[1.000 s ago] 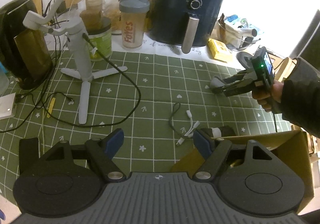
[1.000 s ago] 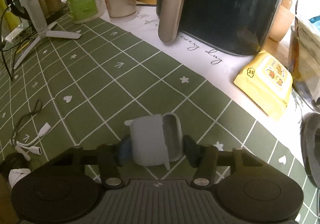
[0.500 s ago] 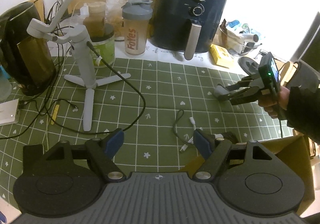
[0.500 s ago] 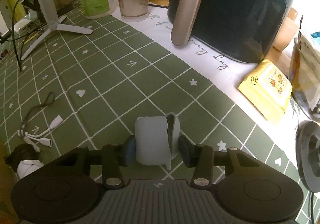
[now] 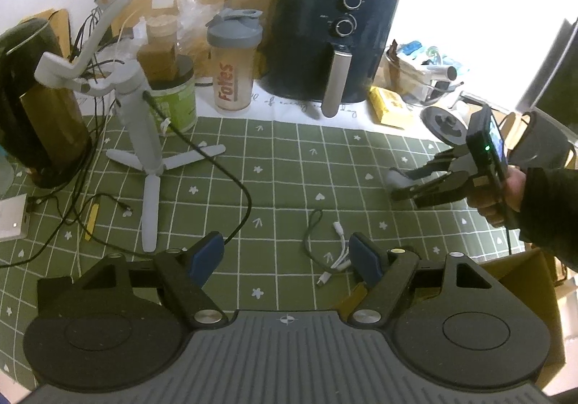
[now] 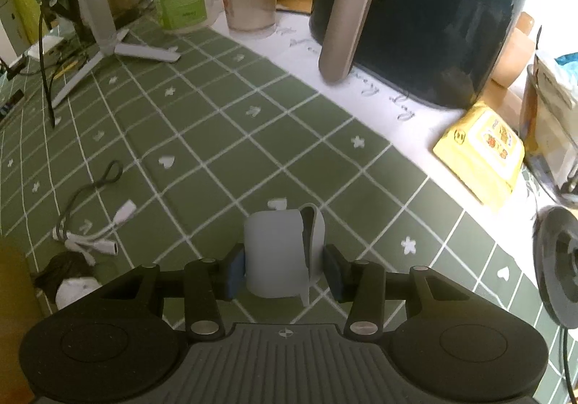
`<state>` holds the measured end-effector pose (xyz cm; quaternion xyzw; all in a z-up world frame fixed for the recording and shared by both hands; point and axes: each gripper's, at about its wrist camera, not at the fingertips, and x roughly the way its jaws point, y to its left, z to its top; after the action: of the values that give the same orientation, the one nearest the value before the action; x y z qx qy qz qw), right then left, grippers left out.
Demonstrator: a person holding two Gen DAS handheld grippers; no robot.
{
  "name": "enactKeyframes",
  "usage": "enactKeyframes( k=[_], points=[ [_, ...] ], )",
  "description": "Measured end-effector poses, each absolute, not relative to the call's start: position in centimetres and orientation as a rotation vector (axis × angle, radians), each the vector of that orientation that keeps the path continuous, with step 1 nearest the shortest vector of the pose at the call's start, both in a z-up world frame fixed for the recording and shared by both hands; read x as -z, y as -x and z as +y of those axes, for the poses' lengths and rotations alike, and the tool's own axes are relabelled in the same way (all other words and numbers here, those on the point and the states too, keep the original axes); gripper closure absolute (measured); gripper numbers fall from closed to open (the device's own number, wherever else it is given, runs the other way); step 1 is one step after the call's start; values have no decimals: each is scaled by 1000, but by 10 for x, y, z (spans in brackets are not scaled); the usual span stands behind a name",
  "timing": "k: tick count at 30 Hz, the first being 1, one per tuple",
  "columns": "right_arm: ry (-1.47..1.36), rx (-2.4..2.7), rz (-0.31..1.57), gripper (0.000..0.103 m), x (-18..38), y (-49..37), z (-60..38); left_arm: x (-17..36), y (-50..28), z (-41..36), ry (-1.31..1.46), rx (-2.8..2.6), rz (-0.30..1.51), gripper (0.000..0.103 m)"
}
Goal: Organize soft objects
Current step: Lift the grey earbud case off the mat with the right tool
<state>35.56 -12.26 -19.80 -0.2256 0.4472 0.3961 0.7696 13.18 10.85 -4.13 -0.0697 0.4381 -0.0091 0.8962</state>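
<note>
Over green mat (image 6: 202, 137), R gripper (image 6: 283, 261) clamps grey silicone case (image 6: 278, 252) (flap only in wrist view), L gripper (image 5: 287, 256) open

Things you can only half see

The brown box (image 5: 520, 281) hides behind the left hand-held gripper (image 5: 287, 256) at 4 o'clock. The dark round thing (image 6: 558, 259) is cut off at 3 o'clock.

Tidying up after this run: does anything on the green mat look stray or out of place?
A tangled white adapter cable lies loose mid-mat, near the cardboard box. A black cord from the tripod stand trails across the squares.
</note>
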Motion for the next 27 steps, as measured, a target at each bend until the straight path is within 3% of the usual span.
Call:
enactKeyframes(
  k=[6, 12, 14, 16, 18, 27],
  points=[
    [477, -820, 1043, 49, 211, -356, -131, 41, -133, 106, 130, 34, 907, 27],
    [439, -791, 1051, 32, 215, -361, -135, 41, -134, 105, 119, 49, 911, 27],
    [434, -788, 1056, 31, 216, -362, -135, 42, -135, 105, 118, 52, 911, 27],
    [437, -796, 1056, 32, 215, -361, -134, 42, -135, 104, 116, 56, 909, 27],
    [448, -824, 1042, 49, 212, -358, -133, 41, -135, 104, 115, 59, 907, 27],
    [446, -841, 991, 56, 193, -349, -138, 38, -143, 103, 82, 85, 887, 27]
  ],
)
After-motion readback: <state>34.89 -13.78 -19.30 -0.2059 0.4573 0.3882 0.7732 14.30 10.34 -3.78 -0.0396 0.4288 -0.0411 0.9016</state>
